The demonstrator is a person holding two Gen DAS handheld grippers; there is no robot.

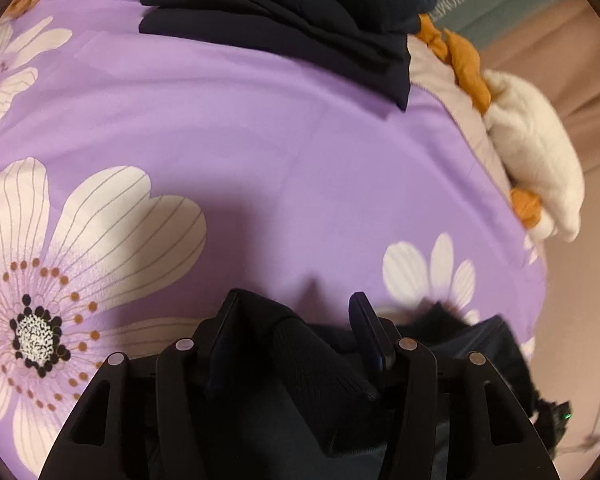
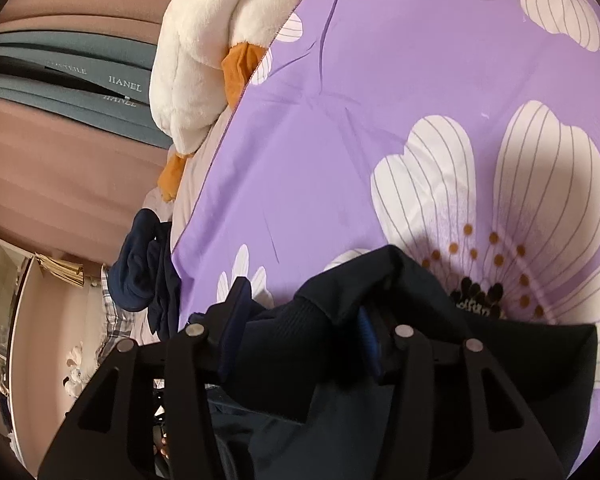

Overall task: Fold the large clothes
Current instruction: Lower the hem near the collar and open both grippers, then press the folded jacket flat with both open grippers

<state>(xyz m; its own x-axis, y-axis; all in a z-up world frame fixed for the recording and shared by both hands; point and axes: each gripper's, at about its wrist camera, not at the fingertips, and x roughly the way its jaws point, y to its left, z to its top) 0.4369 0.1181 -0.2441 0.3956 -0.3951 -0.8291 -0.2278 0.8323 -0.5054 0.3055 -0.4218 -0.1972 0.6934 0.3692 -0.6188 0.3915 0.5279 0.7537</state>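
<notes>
Dark ribbed-cuffed garment [image 1: 316, 360] rumpled on purple bedspread [image 1: 260, 140]

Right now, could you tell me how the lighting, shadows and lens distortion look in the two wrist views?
Left wrist view: heavy fisheye bulges the purple floral bedspread; a soft shadow falls ahead of the left tool; the white plush toy at the right edge is slightly blurred. Right wrist view: same curved edges and dark corners; a shadow crosses the big flower above the dark garment.
</notes>
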